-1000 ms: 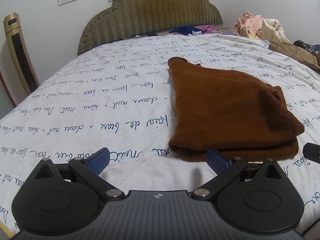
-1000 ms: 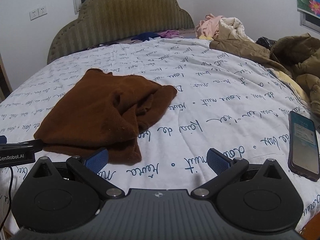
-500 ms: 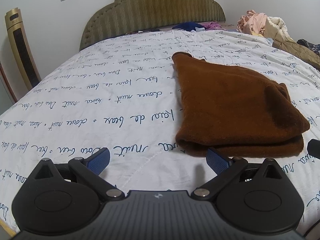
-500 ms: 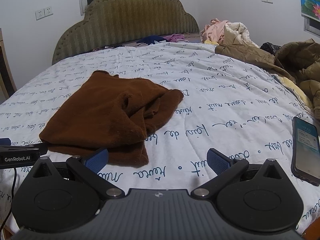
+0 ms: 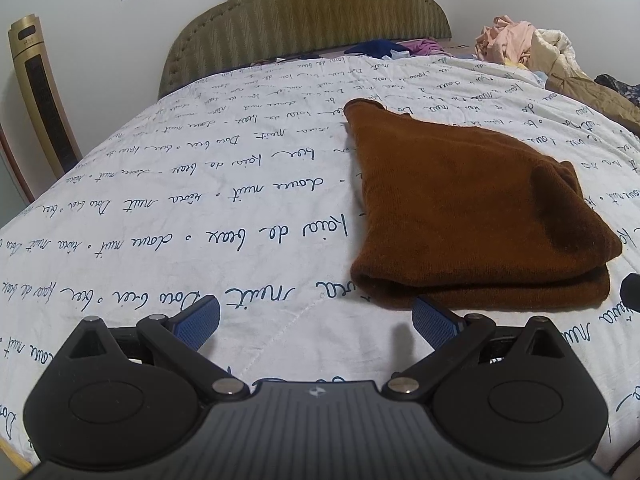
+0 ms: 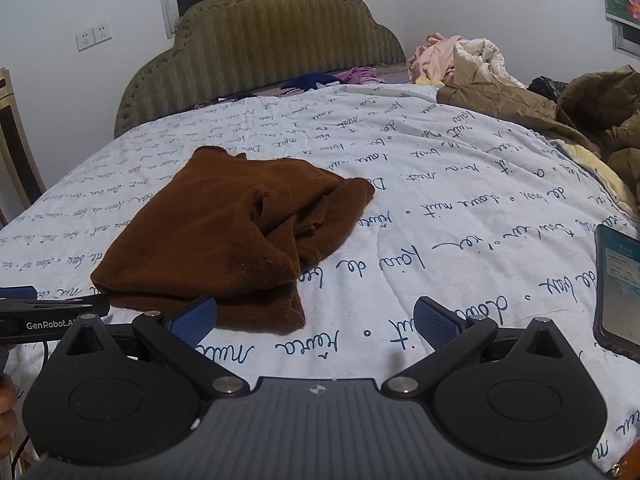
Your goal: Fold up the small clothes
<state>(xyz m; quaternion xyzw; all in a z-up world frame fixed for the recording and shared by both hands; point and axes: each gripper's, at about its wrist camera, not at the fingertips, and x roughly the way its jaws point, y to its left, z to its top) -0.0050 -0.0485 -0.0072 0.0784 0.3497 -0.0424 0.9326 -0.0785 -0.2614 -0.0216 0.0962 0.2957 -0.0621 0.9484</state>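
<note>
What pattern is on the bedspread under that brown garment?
White bedspread with rows of dark blue cursive handwriting; clearest in the left wrist view.

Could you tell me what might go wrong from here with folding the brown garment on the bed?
1. The brown garment is bunched on its right side, so a fold over that lump may come out uneven.
2. A phone lies on the bed cover beside the right gripper; a sweep that way could knock it.
3. Both the right and the left gripper have their jaws open low over the cover, so a pinch might catch the quilt too.
</note>
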